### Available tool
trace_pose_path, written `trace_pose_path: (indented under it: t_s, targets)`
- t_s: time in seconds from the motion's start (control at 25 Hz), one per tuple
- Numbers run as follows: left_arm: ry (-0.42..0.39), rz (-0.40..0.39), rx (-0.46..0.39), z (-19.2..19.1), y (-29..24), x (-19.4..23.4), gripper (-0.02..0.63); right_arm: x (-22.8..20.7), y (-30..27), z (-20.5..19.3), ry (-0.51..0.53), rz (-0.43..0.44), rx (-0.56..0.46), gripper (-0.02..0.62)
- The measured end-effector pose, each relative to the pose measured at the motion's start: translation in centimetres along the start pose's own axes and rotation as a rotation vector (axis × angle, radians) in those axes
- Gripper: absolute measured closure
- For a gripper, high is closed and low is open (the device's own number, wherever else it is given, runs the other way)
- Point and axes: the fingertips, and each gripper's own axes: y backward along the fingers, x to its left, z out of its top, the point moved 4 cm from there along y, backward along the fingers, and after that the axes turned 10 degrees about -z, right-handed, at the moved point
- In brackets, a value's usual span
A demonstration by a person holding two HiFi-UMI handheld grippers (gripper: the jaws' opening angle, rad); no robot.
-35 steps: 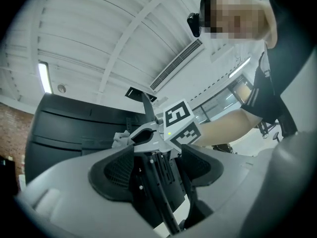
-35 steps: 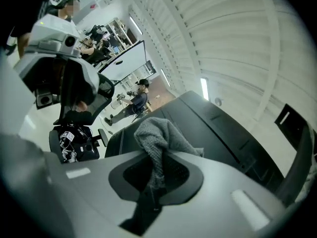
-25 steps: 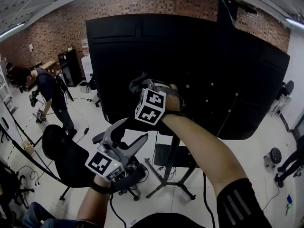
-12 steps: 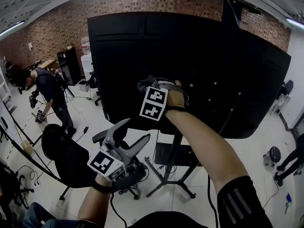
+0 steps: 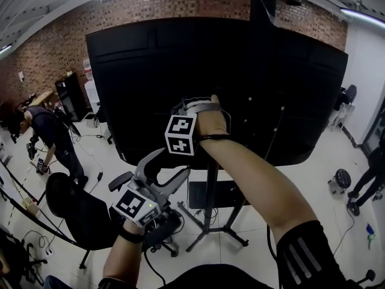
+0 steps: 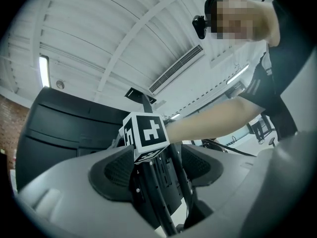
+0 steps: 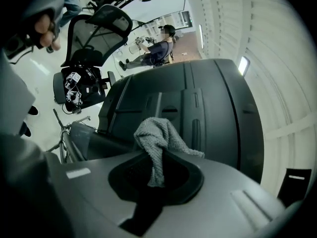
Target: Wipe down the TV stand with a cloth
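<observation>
Brick wall (image 5: 150,2) runs across the back of the room, over a pale floor (image 5: 301,191) with loose cables. In front of it stands the big black TV (image 5: 150,71), its back panel turned toward me, carried on the TV stand (image 5: 209,191), a dark pole on splayed legs with a small shelf (image 5: 213,194) low down.

My right gripper (image 5: 191,110) is raised to the panel, close to its lower edge and about halfway along it. Its jaws are clenched on the cloth (image 7: 158,138), a grey knitted rag. One strip of it runs down between the pads and the rest bunches out past the tips toward the black panel. Whether the bunch actually presses on the panel I cannot tell. It is well above the pole and the legs.

My left gripper (image 5: 163,168) hangs lower, below the TV's bottom edge and to the left of the pole. Its jaws stand apart and grip nothing. Through the gap its own camera shows only the marker cube of the other gripper and the pole behind it.

An office chair (image 5: 78,212) sits on the floor below my left hand (image 5: 129,224). Farther left, a person (image 5: 51,134) bends over near the wall.
</observation>
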Motion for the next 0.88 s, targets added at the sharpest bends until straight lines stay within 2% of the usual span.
trace_pose_path:
  t_s: [0.08, 0.16, 0.32, 0.4, 0.6, 0.76, 0.88]
  targets:
    - [0.008, -0.008, -0.007, -0.1, -0.5, -0.2, 0.281, 0.1, 0.3, -0.4, 0.001, 0.007, 0.005, 0.565]
    - [0.005, -0.017, -0.004, -0.1, -0.9, -0.4, 0.281, 0.1, 1.1, -0.4, -0.041, 0.014, -0.027, 0.565]
    - [-0.008, -0.021, -0.012, 0.5, -1.0, -0.8, 0.282, -1.1, 4.7, -0.1, -0.264, 0.021, -0.189, 0.565]
    - [-0.015, -0.028, -0.014, 0.8, -1.3, -1.3, 0.284, -1.6, 7.1, -1.0, -0.336, -0.002, -0.257, 0.564]
    - [-0.017, -0.08, -0.02, 0.9, -3.8, -3.4, 0.284, -1.1, 11.8, -6.2, -0.404, -0.044, -0.321, 0.565]
    - [-0.01, -0.126, -0.029, 0.7, -6.8, -5.7, 0.284, 0.6, 13.3, -12.0, -0.378, -0.092, -0.291, 0.563]
    - [-0.015, -0.16, -0.027, 0.6, -9.3, -7.6, 0.284, 1.5, 14.2, -16.3, -0.418, -0.112, -0.262, 0.563]
